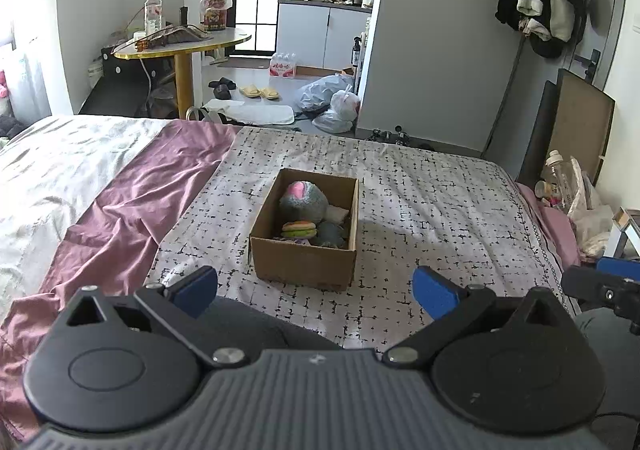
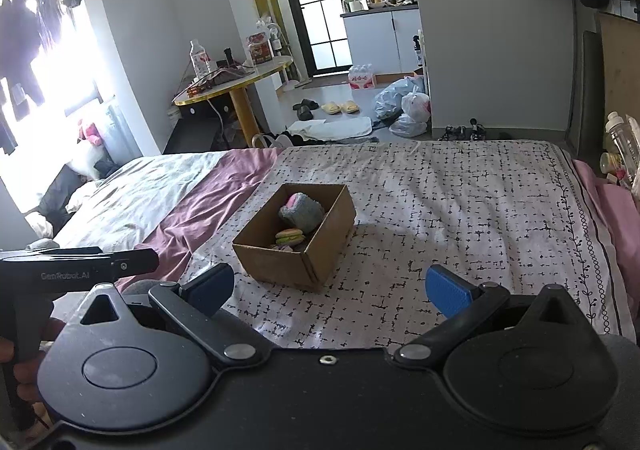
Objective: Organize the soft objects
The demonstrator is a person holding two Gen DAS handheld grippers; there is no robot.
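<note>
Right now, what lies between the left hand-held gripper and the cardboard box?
Only bare patterned bedspread between the left hand-held gripper and the cardboard box, seen in the left wrist view.

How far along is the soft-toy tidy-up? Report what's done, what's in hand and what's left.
Done: the grey plush with a pink patch and the burger-shaped toy already lie in the cardboard box on the patterned sheet.
In hand: nothing; the left gripper and right gripper are both open and empty.
Left: no loose soft toys show on the sheet, so it looks nearly finished.
</note>
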